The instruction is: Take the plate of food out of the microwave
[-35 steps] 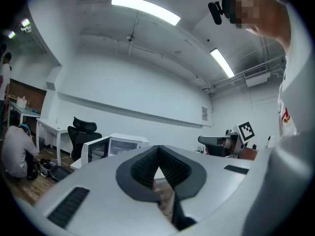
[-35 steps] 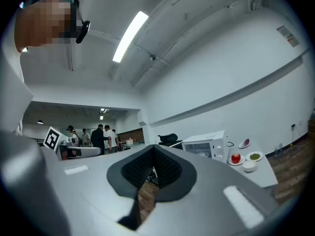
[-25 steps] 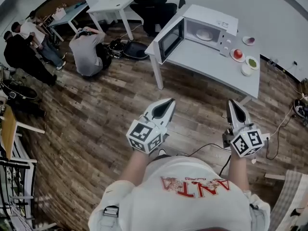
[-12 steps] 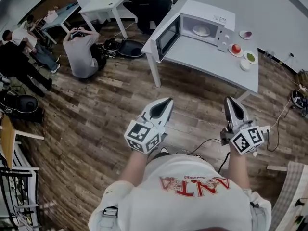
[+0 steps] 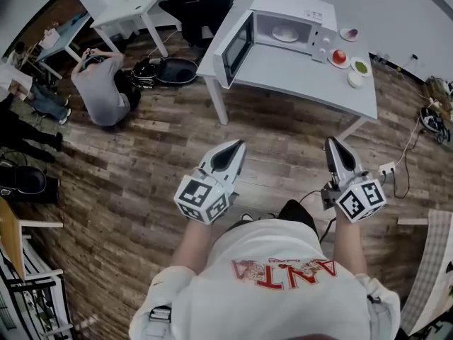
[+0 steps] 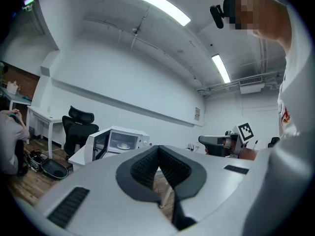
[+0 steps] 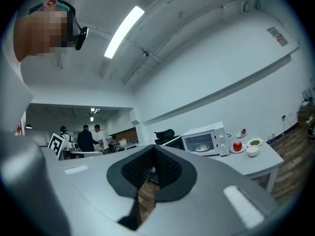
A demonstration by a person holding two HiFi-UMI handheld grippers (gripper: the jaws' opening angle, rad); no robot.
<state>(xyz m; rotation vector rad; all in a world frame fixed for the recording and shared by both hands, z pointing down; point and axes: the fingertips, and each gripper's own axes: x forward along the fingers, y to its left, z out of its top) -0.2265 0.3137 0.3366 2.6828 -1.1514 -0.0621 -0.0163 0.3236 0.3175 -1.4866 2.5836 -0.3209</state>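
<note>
Jaws closed – white plate of food [image 5: 285,34] inside open microwave [image 5: 291,7].

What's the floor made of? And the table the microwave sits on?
The floor looks like wood planks or wood-look laminate: brown streaky boards with seams, matte. The table seems painted or laminated board, smooth plain white; its core doesn't show.

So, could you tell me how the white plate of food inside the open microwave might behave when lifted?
The round white plate looks rigid and smooth, so it is probably stiff, breakable and slippery. It is shallow and carries a pale mound of food, so tilting it would likely spill that.
</note>
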